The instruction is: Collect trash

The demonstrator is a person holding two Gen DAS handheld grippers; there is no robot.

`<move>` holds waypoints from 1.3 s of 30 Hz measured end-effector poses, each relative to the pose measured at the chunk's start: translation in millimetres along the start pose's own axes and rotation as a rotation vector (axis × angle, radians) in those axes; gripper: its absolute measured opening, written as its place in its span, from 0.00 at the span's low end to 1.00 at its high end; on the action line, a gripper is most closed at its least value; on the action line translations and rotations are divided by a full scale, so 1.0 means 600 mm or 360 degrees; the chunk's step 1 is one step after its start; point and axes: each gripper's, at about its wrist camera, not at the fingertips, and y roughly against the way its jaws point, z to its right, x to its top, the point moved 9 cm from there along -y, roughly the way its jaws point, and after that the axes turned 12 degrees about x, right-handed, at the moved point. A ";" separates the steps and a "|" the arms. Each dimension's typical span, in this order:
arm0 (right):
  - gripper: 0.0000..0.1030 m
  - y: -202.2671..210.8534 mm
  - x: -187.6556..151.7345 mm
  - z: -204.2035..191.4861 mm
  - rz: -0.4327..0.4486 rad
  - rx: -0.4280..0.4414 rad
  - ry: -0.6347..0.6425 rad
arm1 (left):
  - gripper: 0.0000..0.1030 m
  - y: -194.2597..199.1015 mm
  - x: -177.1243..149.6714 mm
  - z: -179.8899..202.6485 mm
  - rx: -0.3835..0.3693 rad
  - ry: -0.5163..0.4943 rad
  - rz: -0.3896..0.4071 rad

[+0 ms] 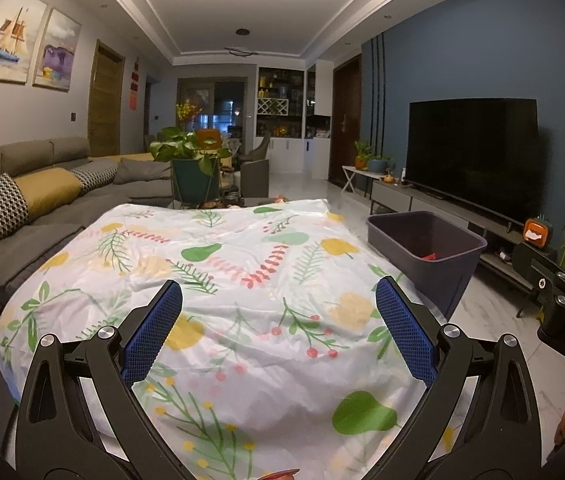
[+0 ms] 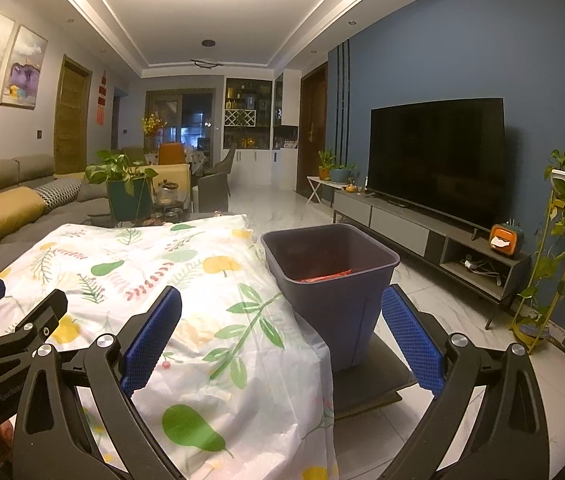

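Both your grippers, left (image 1: 279, 330) and right (image 2: 281, 338), gape empty above the cloth (image 1: 242, 264). Red trash (image 2: 328, 276) lies in the bin (image 2: 334, 304), mostly hidden by its rim.

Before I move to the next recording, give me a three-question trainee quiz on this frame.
1. True or false: both the left gripper and the right gripper are open and hold nothing.
2. Which side of the floral cloth does the grey bin stand on, seen from the wrist cameras? A) left B) right C) behind it
3. What colour is the trash visible inside the bin?

Key: 1 true. 2 B. 3 red.
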 end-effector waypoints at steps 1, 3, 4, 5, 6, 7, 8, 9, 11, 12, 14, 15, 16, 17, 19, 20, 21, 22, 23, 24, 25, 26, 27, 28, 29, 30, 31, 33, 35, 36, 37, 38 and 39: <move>0.93 0.002 0.001 0.000 0.0005 0.0001 0.0000 | 0.93 0.001 -0.001 0.000 -0.0003 0.0001 0.0001; 0.93 0.006 0.002 0.000 0.0013 0.0002 0.0001 | 0.93 0.002 -0.001 0.000 -0.0004 0.0000 0.0000; 0.93 0.008 0.003 -0.001 0.0017 0.0003 0.0002 | 0.93 0.003 -0.001 0.000 -0.0003 0.0001 0.0000; 0.93 0.009 0.003 -0.002 0.0019 0.0005 0.0004 | 0.93 0.003 -0.001 0.000 -0.0004 0.0002 0.0001; 0.93 0.010 0.003 -0.003 0.0019 0.0007 0.0005 | 0.93 0.004 -0.001 0.000 -0.0005 0.0004 0.0001; 0.93 0.010 0.004 -0.003 0.0021 0.0008 0.0005 | 0.93 0.003 -0.001 0.001 -0.0006 0.0001 0.0002; 0.93 0.011 0.004 -0.004 0.0023 0.0008 0.0004 | 0.93 0.003 -0.001 0.000 -0.0004 0.0000 0.0002; 0.93 0.011 0.004 -0.003 0.0024 0.0006 0.0003 | 0.93 0.004 -0.001 0.000 -0.0002 0.0001 0.0004; 0.93 0.011 0.003 -0.003 0.0022 0.0009 0.0001 | 0.93 0.006 0.000 0.000 -0.0003 0.0002 0.0006; 0.93 0.011 0.004 -0.003 0.0025 0.0007 0.0003 | 0.93 0.007 0.000 0.001 -0.0003 0.0003 0.0007; 0.93 0.012 0.004 -0.004 0.0027 0.0005 0.0005 | 0.93 0.006 -0.001 0.000 -0.0002 0.0003 0.0005; 0.93 0.012 0.004 -0.004 0.0027 0.0006 0.0003 | 0.93 0.007 -0.001 0.000 -0.0002 0.0005 0.0004; 0.93 0.012 0.004 -0.004 0.0027 0.0006 0.0004 | 0.93 0.007 -0.001 0.000 -0.0002 0.0003 0.0005; 0.93 0.012 0.004 -0.004 0.0027 0.0005 0.0005 | 0.93 0.006 -0.001 0.000 -0.0002 0.0001 0.0005; 0.93 0.012 0.004 -0.004 0.0027 0.0005 0.0002 | 0.93 0.006 -0.001 0.000 -0.0003 0.0002 0.0004; 0.93 0.011 0.004 -0.003 0.0026 0.0008 0.0003 | 0.93 0.006 -0.001 0.000 -0.0003 0.0001 0.0005; 0.93 0.011 0.003 -0.004 0.0024 0.0006 0.0004 | 0.93 0.007 -0.001 0.000 -0.0004 0.0001 0.0004; 0.93 0.012 0.003 -0.004 0.0025 0.0006 0.0005 | 0.93 0.007 -0.001 0.000 -0.0004 0.0003 0.0005; 0.93 0.012 0.004 -0.004 0.0027 0.0007 0.0005 | 0.93 0.006 -0.001 0.000 -0.0003 0.0003 0.0005; 0.93 0.012 0.005 -0.005 0.0026 0.0007 0.0006 | 0.93 0.007 -0.001 0.001 -0.0004 0.0004 0.0004; 0.93 0.012 0.004 -0.005 0.0026 0.0008 0.0005 | 0.93 0.007 -0.001 0.001 -0.0004 0.0003 0.0004; 0.93 0.012 0.005 -0.005 0.0026 0.0011 0.0005 | 0.93 0.006 -0.001 0.000 -0.0002 0.0003 0.0004; 0.93 0.012 0.005 -0.006 0.0027 0.0010 0.0006 | 0.93 0.006 -0.001 0.000 -0.0002 0.0003 0.0004; 0.93 0.012 0.006 -0.007 0.0028 0.0009 0.0007 | 0.93 0.007 -0.001 0.000 -0.0003 0.0004 0.0004; 0.93 0.012 0.005 -0.006 0.0029 0.0010 0.0005 | 0.93 0.006 -0.001 0.000 -0.0003 0.0003 0.0005; 0.93 0.012 0.006 -0.006 0.0029 0.0011 0.0004 | 0.93 0.007 -0.001 0.001 -0.0002 0.0002 0.0004; 0.93 0.012 0.005 -0.007 0.0028 0.0011 0.0003 | 0.93 0.007 -0.001 0.000 -0.0002 0.0002 0.0005; 0.93 0.012 0.005 -0.007 0.0026 0.0008 0.0004 | 0.93 0.007 0.000 0.000 -0.0003 0.0003 0.0005; 0.93 0.013 0.005 -0.006 0.0027 0.0010 0.0003 | 0.93 0.009 0.000 0.001 -0.0003 0.0002 0.0006; 0.93 0.013 0.006 -0.007 0.0029 0.0010 0.0003 | 0.93 0.009 0.000 0.001 -0.0003 0.0001 0.0005; 0.93 0.014 0.007 -0.007 0.0031 0.0010 0.0004 | 0.93 0.008 0.000 0.001 -0.0003 0.0003 0.0004; 0.93 0.013 0.007 -0.007 0.0031 0.0009 0.0005 | 0.93 0.009 0.000 0.001 -0.0004 0.0003 0.0005; 0.93 0.013 0.006 -0.007 0.0029 0.0010 0.0005 | 0.93 0.009 0.000 0.001 -0.0004 0.0002 0.0005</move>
